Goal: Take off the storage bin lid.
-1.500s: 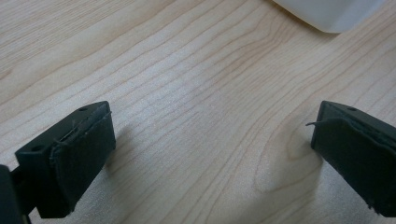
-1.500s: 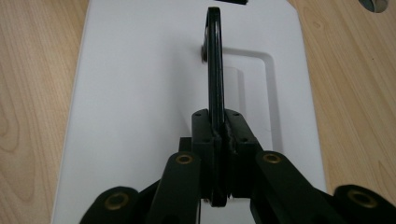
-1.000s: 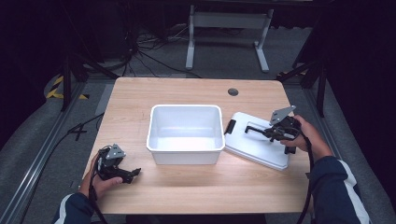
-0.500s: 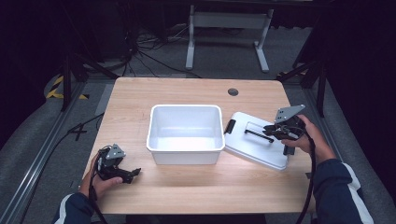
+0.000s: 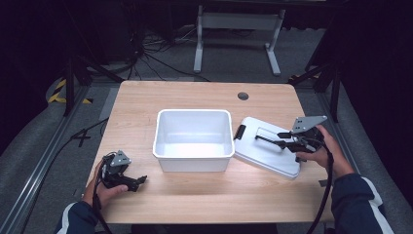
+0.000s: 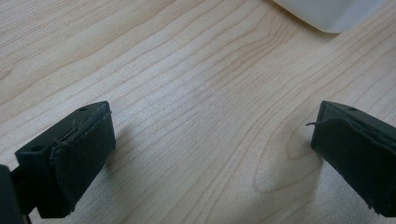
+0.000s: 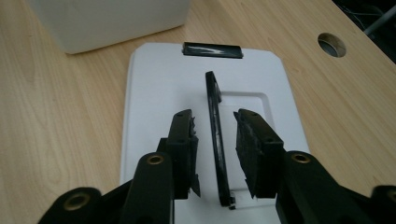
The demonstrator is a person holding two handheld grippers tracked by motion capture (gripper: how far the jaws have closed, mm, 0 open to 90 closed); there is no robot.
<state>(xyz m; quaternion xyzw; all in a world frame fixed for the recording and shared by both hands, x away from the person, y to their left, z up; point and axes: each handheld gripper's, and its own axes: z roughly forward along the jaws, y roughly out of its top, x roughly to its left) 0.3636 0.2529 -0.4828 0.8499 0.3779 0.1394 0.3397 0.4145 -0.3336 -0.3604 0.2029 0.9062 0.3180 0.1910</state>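
A white bin (image 5: pixel 193 163) stands in the middle of the wooden table. To its right a white lid (image 5: pixel 265 152) lies flat, its near end against the bin. A thin black handle (image 7: pixel 212 93) stands up on the lid (image 7: pixel 159 79). My right gripper (image 7: pixel 217 126) straddles that handle. Its jaws have just been opening, and the pads are clear of the handle on both sides. In the high view the right gripper (image 5: pixel 268 136) points left over the lid. My left gripper (image 5: pixel 139 181) rests at the front left, and its jaws (image 6: pixel 212 149) are wide open over bare wood.
A black latch (image 7: pixel 212 50) sits at the lid's far end, near the bin's wall (image 7: pixel 112 23). A round cable hole (image 5: pixel 243 96) is in the table top behind the lid. Cables and a metal stand lie on the floor beyond the table.
The right gripper has drawn back a little to the right and risen slightly, and its jaws have parted around the lid's handle. The left gripper has stayed put.
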